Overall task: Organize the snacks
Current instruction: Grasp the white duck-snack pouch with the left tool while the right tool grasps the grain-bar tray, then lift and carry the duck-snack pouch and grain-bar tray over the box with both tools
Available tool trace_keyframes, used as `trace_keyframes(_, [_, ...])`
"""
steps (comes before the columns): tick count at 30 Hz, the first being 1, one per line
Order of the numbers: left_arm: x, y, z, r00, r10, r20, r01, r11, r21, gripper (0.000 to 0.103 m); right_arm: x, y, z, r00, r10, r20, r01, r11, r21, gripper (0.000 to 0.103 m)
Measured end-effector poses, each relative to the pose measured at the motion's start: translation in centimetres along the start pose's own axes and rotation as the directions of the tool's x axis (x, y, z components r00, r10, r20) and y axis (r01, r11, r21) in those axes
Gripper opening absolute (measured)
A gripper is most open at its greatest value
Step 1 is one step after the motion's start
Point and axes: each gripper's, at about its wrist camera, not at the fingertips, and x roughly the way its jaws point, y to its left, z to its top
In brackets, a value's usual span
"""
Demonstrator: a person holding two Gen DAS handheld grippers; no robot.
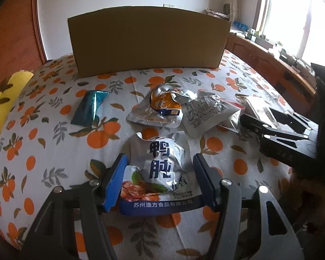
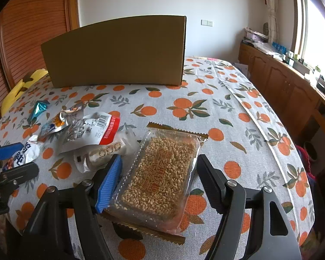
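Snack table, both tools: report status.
Left tool open, straddling the white pouch. Right tool open, straddling the sesame bar pack. Cardboard box stands behind, path clear. Other packets loose on the tablecloth.

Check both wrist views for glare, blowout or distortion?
Left wrist view: window blown out white, glare streaks on the teal foil packet, cardboard box top edge bowed by fisheye. Right wrist view: window overexposed too, sesame candy pack sharp, corners vignetted black.
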Motion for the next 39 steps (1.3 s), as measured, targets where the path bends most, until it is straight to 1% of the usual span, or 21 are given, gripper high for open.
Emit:
trace_keyframes(12, [-1.5,0.3,-0.1,0.998,0.001,0.057,0.000,1.000,-0.018,0.061,0.0,0.0,0.0,1.000,0.000,0.000,0.000,1.000,0.000,0.071])
trace_keyframes(27, [-4.0,-0.2,0.5,0.989,0.014,0.146,-0.013,1.000,-0.011,0.061,0.0,0.0,0.0,1.000,0.000,-0.001,0.000,1.000,0.003,0.070])
trace_keyframes(28, [-4.1,-0.2,0.5,0.989,0.015,0.149,-0.014,1.000,-0.011,0.061,0.0,0.0,0.0,1.000,0.002,-0.001,-0.002,1.000,0.004,0.069])
trace_keyframes(30, [-4.3,-0.3,0.6,0.988,0.016,0.156,-0.014,1.000,-0.009,0.061,-0.1,-0.2,0.0,1.000,-0.003,0.004,0.003,1.000,0.012,0.065])
trace_keyframes(31, [-4.3,-0.3,0.6,0.987,0.016,0.159,-0.015,1.000,-0.008,0.061,-0.1,-0.3,-0.1,1.000,-0.012,0.007,0.012,1.000,0.017,0.060])
trace_keyframes(33, [-4.4,-0.3,0.5,0.987,0.015,0.161,-0.014,1.000,-0.007,0.061,-0.1,-0.3,0.1,1.000,-0.021,0.005,0.021,1.000,0.012,0.058])
trace_keyframes(35, [-4.4,-0.3,0.4,0.987,0.012,0.162,-0.011,1.000,-0.005,0.061,-0.1,-0.4,0.3,1.000,-0.028,0.002,0.028,1.000,0.014,0.051])
trace_keyframes(37, [-4.6,-0.3,0.3,0.986,0.011,0.165,-0.011,1.000,-0.003,0.061,-0.2,-0.4,0.3,1.000,-0.031,0.001,0.031,1.000,0.007,0.048])
trace_keyframes(39, [-4.6,-0.4,0.3,0.986,0.015,0.165,-0.015,1.000,-0.002,0.061,-0.4,-0.6,0.2,1.000,-0.026,-0.006,0.026,1.000,0.014,0.047])
